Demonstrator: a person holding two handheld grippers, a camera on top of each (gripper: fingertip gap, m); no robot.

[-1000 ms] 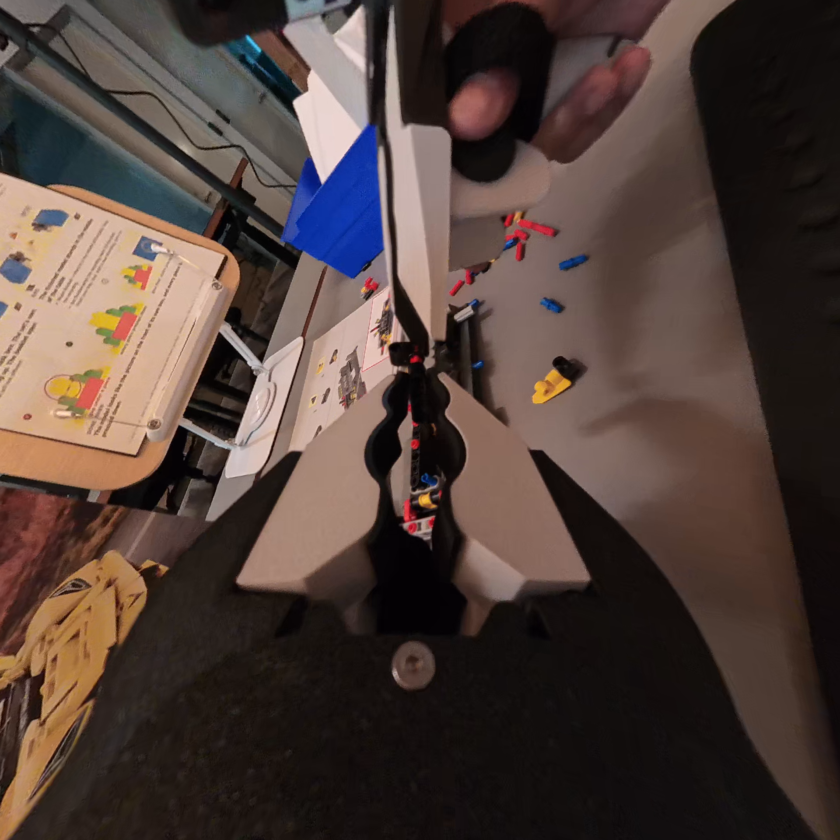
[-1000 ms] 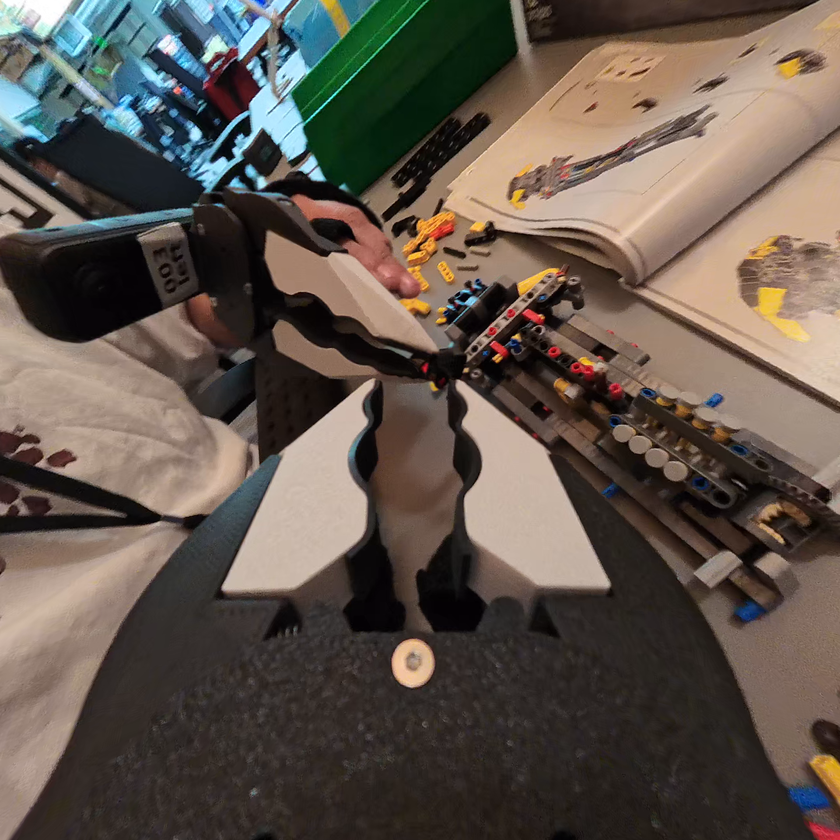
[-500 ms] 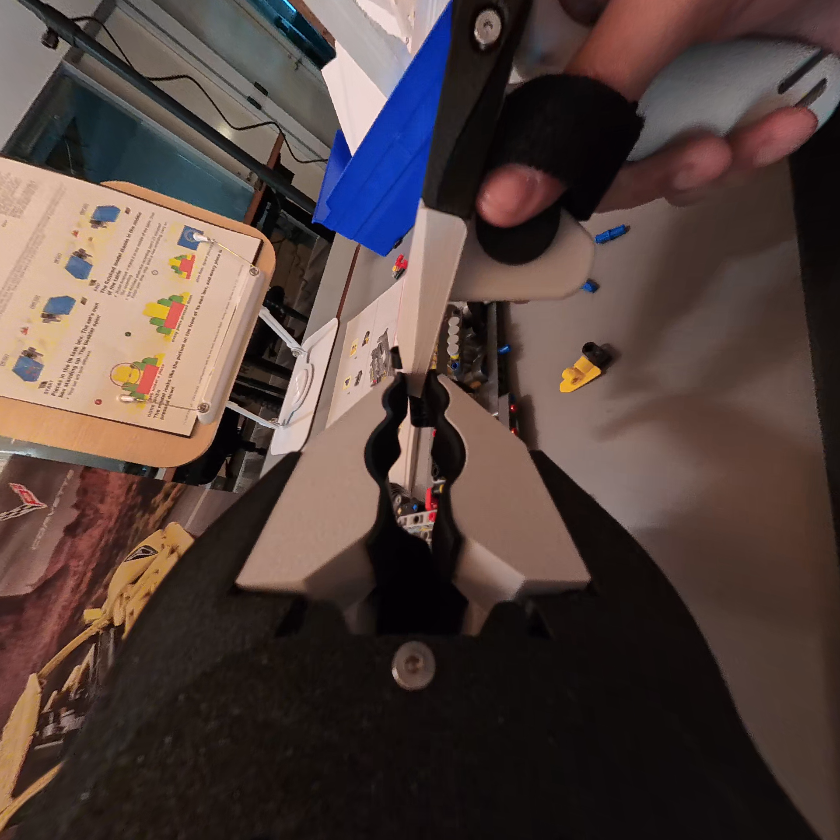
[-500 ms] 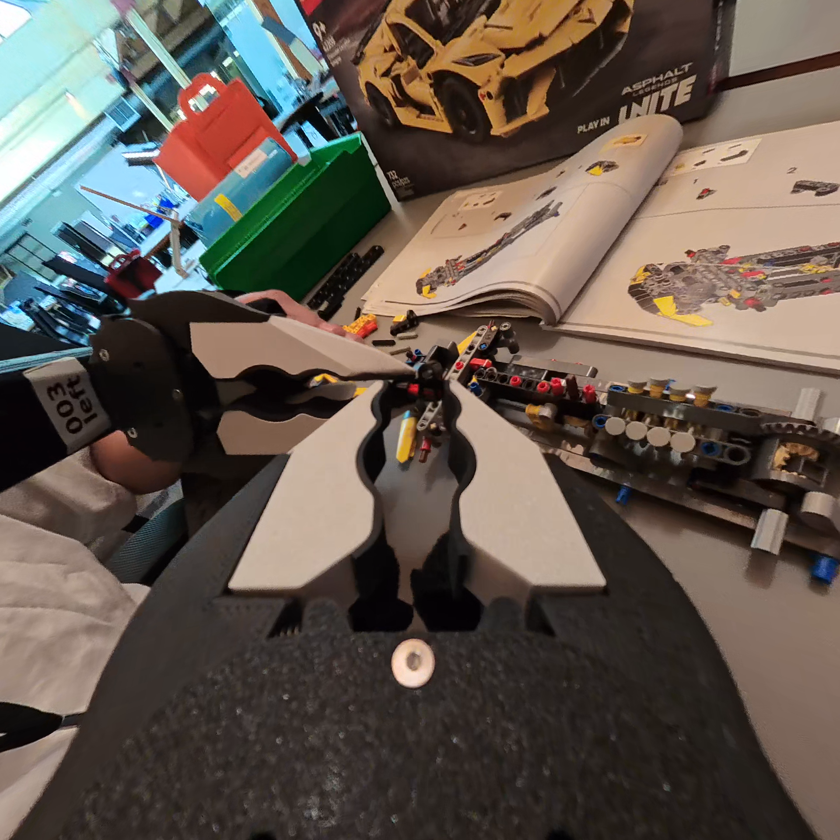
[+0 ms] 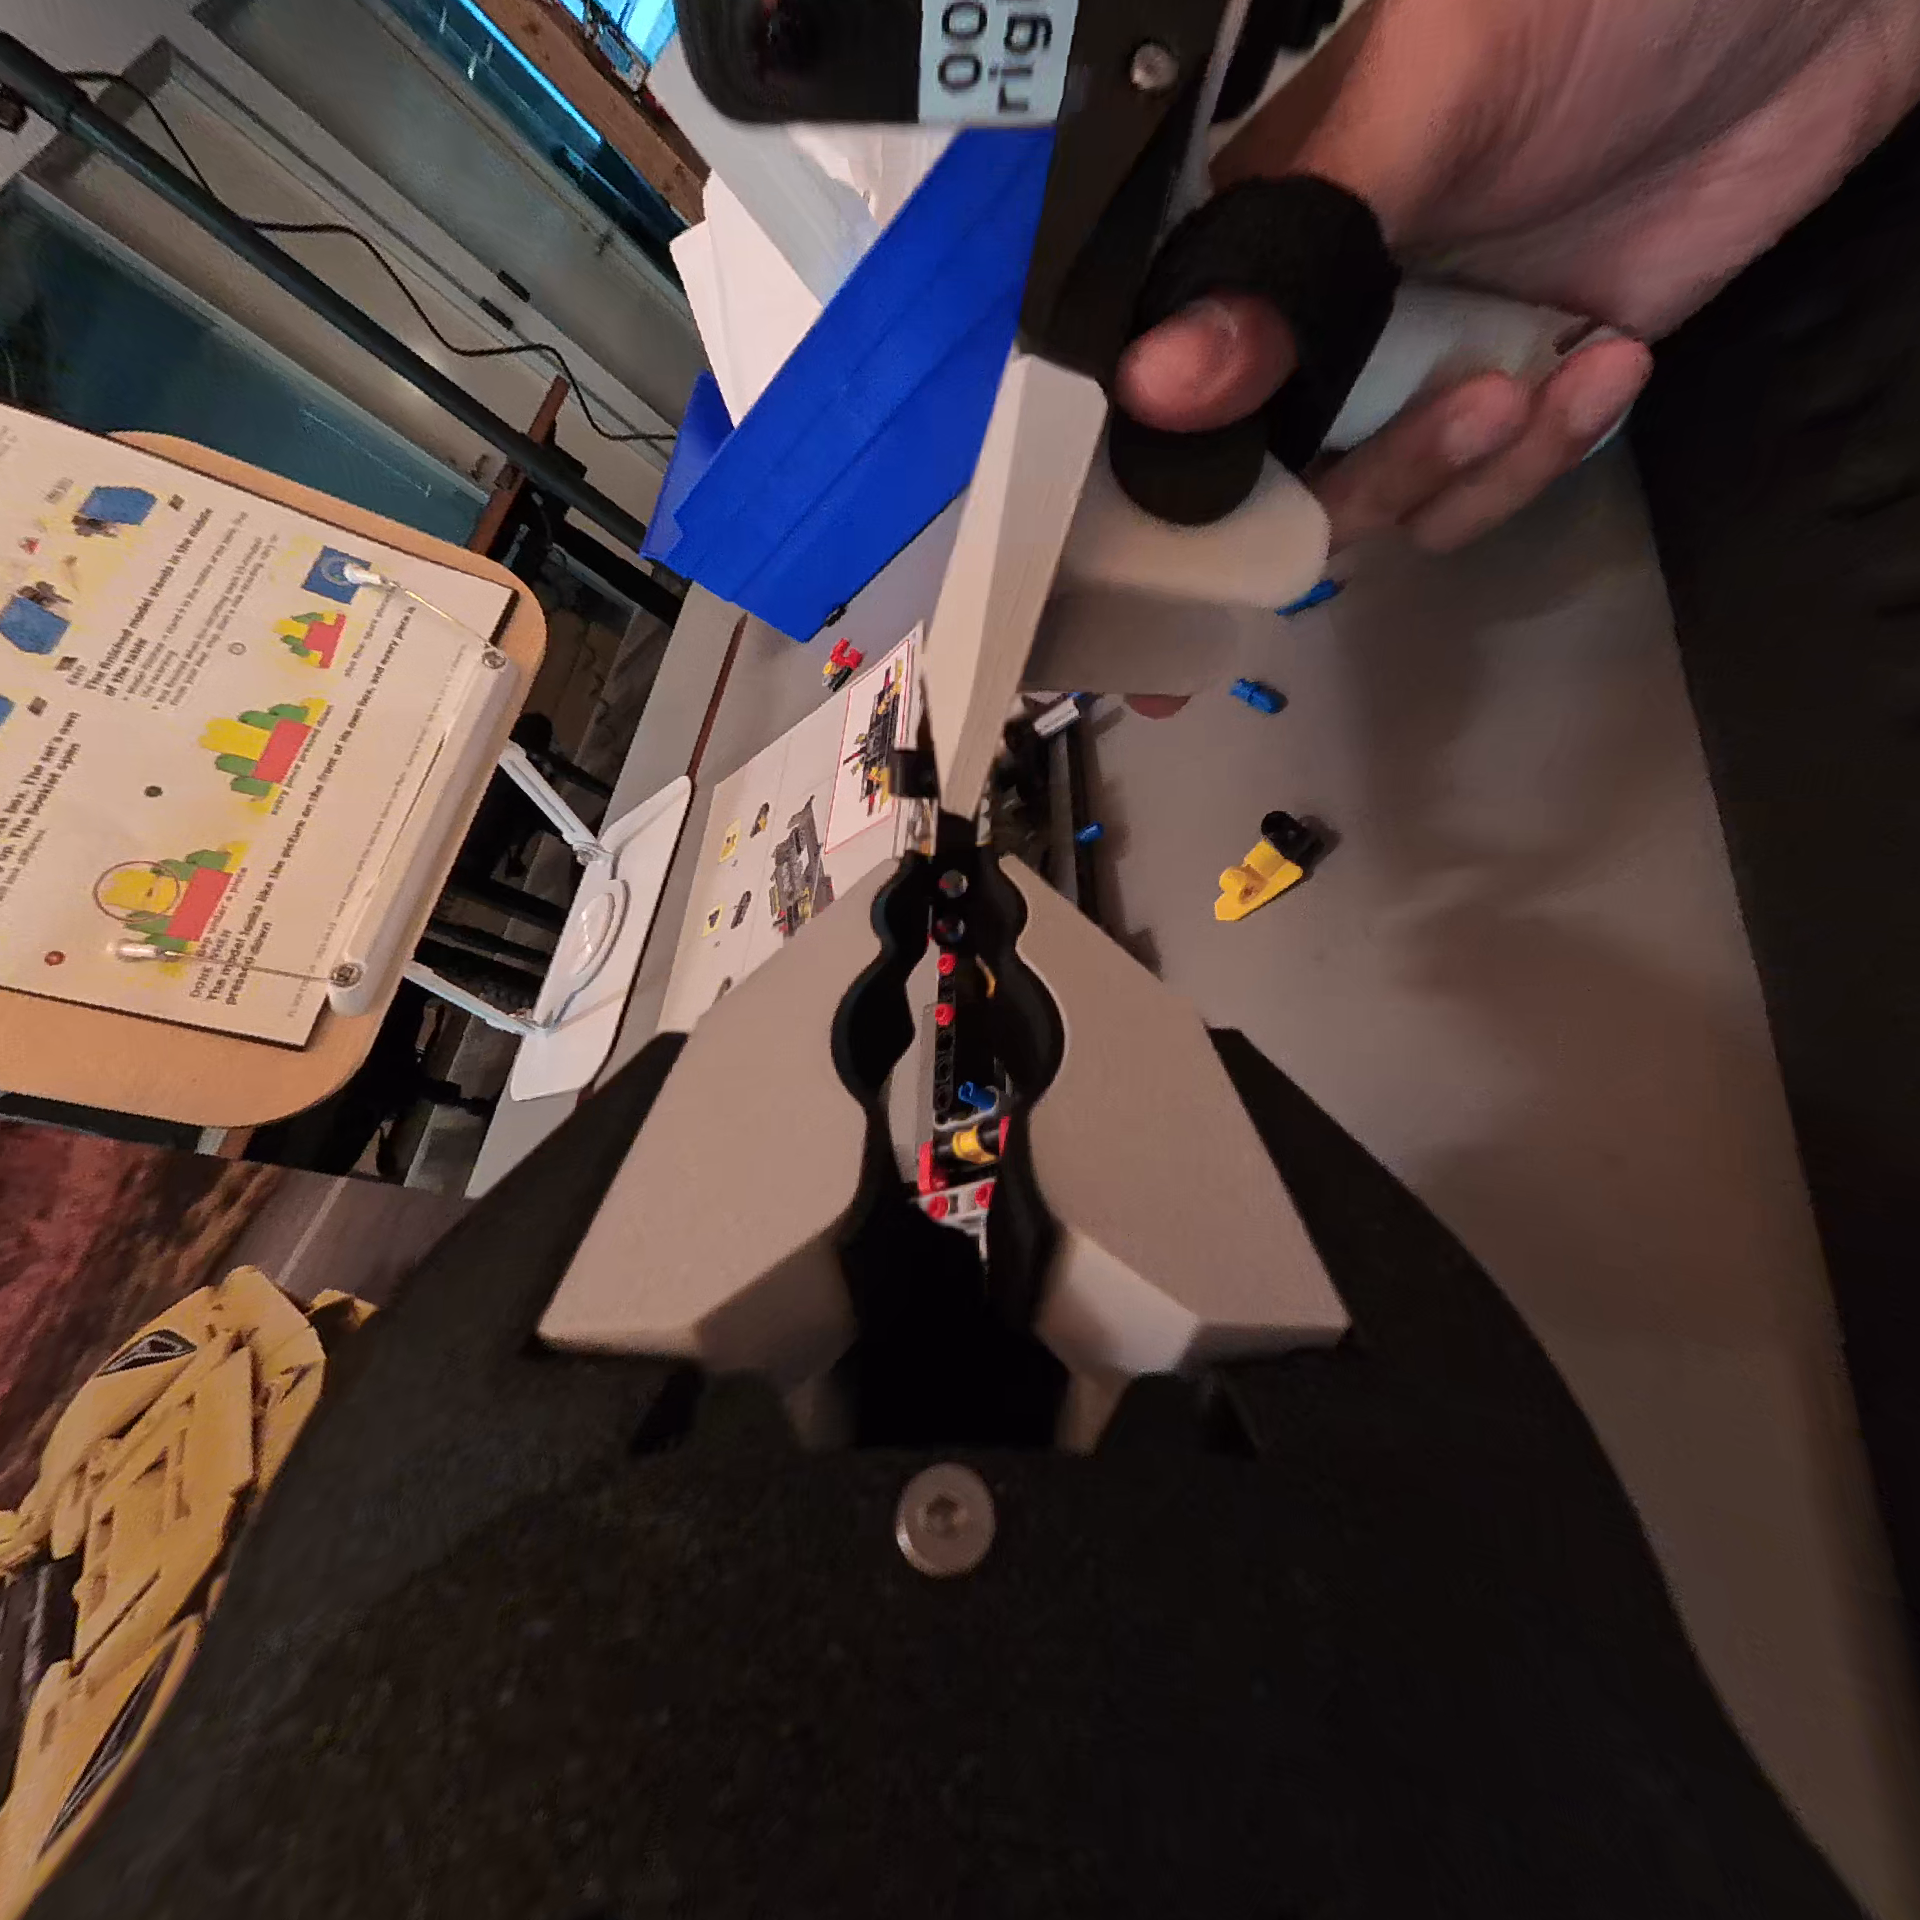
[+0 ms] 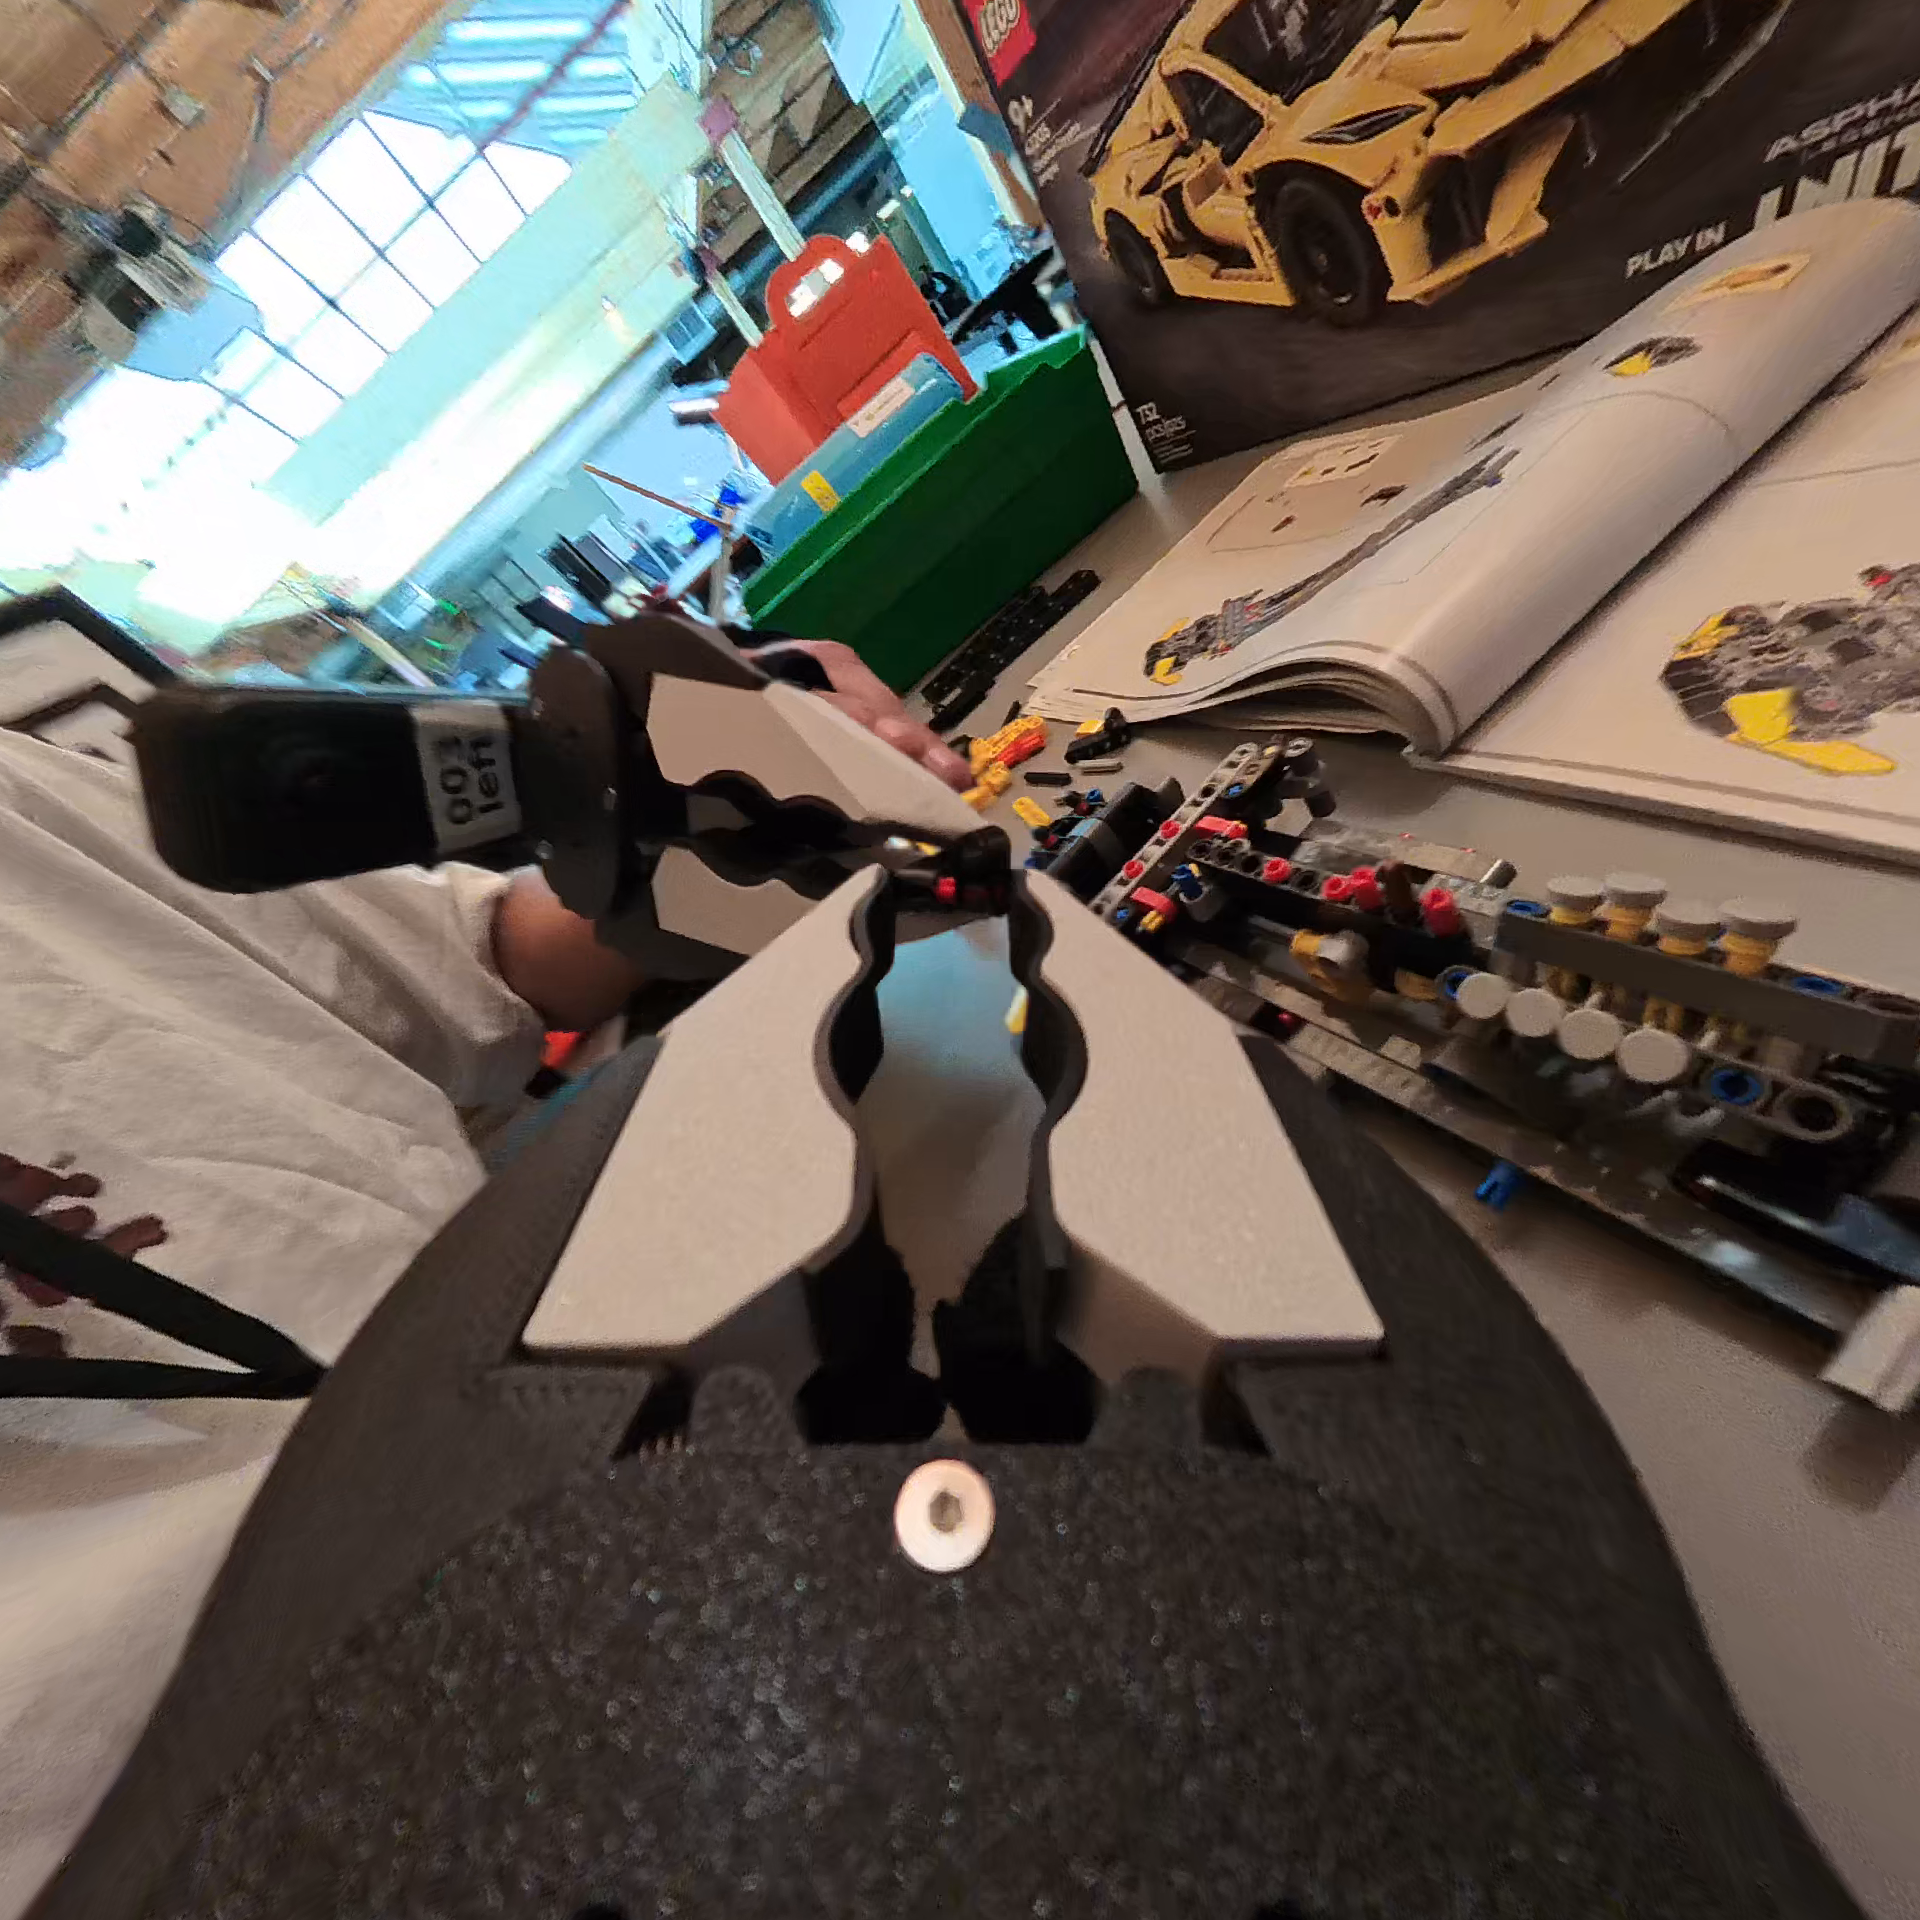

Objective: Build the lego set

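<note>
Pinching a small black lego piece with red pins (image 6: 961, 871), the left tongs (image 6: 977, 857) have their tips pressed together on it; they reach in from the left of the right tongs and meet them tip to tip. Right tongs (image 6: 951, 904) stand slightly spread, with bare worktop showing down the gap; the black piece sits just at or between their tips, and contact there cannot be told.

In the left wrist view, the left tongs (image 5: 951, 883) show a narrow gap with the red pins at the tip, and a pinned beam runs lengthwise beneath.

Just right of and beyond both tips lies the long lego chassis (image 6: 1507, 997) on the grey worktop (image 6: 1714, 1558). Its long axis runs away to the right of the right tongs, and its near end sits close to the held piece. Judgement: the piece goes onto that near end, so the left tongs carry and the right tongs, the nearer to the chassis, steady.

Farther out: open instruction booklet (image 6: 1558, 582) beyond the chassis, set box (image 6: 1455, 187) behind it, green bin (image 6: 935, 520) to the left, and loose yellow and red parts (image 6: 1003, 753) between.
</note>
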